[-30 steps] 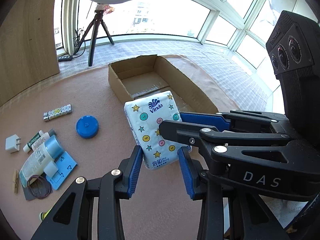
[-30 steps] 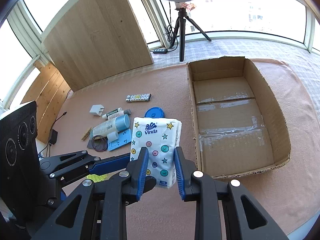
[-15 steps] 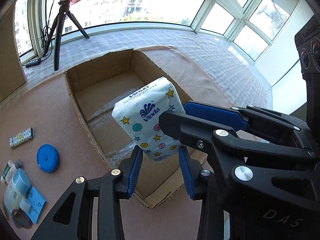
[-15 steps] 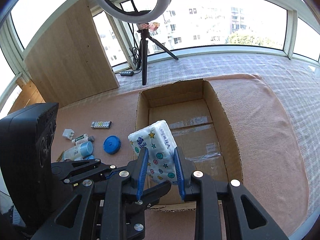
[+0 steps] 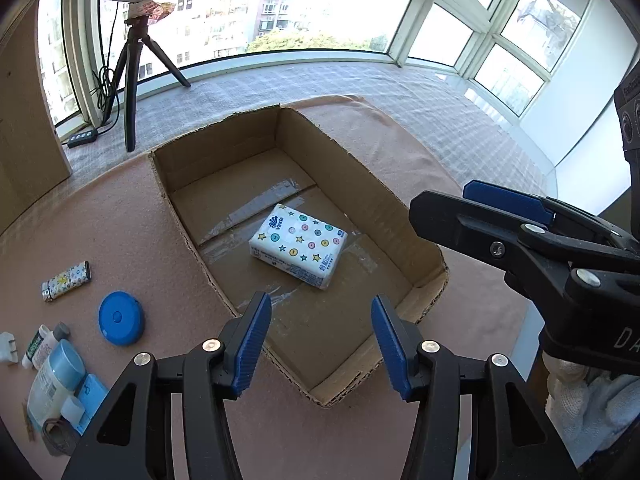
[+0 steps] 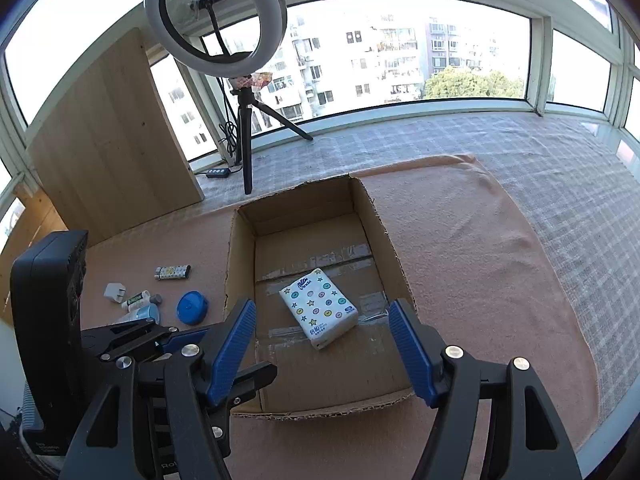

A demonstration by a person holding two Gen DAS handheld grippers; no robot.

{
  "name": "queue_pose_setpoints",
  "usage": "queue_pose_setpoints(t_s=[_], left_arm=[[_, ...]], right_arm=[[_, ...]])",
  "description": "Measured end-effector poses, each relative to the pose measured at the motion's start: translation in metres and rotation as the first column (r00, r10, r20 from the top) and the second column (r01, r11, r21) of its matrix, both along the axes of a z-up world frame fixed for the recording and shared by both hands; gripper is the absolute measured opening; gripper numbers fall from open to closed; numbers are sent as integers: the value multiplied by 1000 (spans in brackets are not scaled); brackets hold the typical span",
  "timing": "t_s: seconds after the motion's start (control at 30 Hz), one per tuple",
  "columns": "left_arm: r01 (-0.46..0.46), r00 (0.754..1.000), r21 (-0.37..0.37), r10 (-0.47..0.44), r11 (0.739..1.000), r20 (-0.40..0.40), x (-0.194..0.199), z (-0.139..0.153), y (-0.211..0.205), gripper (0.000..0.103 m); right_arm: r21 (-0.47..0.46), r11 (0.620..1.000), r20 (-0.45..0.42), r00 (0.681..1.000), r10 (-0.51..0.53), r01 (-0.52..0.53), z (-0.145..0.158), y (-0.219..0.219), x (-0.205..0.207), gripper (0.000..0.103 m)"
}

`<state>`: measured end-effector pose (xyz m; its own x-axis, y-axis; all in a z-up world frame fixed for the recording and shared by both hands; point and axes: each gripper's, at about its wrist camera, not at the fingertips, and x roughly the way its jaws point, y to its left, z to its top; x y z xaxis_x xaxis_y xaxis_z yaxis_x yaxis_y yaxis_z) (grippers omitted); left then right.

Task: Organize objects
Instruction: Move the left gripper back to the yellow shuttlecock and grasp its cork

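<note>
Risk ahead: my left tongs (image 5: 321, 330) and right tongs (image 6: 323, 350), both spreading and empty, hang close together over the brown cardboard box (image 5: 428, 256) and could clash. White star-printed tissue pack (image 5: 298, 245), reading "Vinda", lies flat inside. Blue round lid (image 5: 121, 317) waits outside.

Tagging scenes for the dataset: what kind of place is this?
Likely an enclosed apartment balcony or sunroom used as a recording spot: a curved wall of windows facing apartment blocks, a white ring light on a black tripod, and an open brown cardboard box on a pink blanket.
</note>
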<state>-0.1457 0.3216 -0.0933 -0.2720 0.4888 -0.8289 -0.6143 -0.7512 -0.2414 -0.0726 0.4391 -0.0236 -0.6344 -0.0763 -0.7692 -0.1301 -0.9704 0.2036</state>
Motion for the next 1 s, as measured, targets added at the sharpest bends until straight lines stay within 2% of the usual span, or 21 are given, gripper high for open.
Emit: queue_pose_setpoints(t_s=[0.17, 0.27, 0.37, 0.5, 0.63, 0.8, 0.87, 1.0], left_arm=[[-26, 1000, 19, 26, 999, -17, 13, 10, -22, 56], [-57, 998, 38, 58, 998, -21, 23, 16, -46, 56], [-95, 995, 42, 97, 995, -34, 33, 23, -79, 56], [-184, 981, 51, 187, 982, -44, 43, 30, -138, 56], [-309, 949, 56, 312, 949, -42, 45, 29, -204, 56], [-461, 887, 43, 462, 886, -20, 41, 17, -288, 56], [-501, 865, 29, 501, 865, -17, 39, 11, -312, 56], [-532, 847, 16, 532, 847, 27, 33, -8, -341, 56]], right_arm=[[-37, 999, -31, 999, -15, 13, 2, -4, 12, 66], [-11, 1000, -42, 999, -3, 3, 4, -12, 20, 66], [5, 1000, -55, 998, 12, -12, 3, -22, 29, 66], [-18, 999, -56, 997, 46, -47, -4, -37, 38, 66], [-5, 996, -48, 995, 88, -89, -11, -57, 43, 71], [-36, 992, -17, 992, 121, -122, -20, -77, 45, 71], [-47, 990, -5, 991, 137, -137, -24, -85, 46, 71], [-69, 983, 35, 985, 171, -168, -34, -103, 42, 71]])
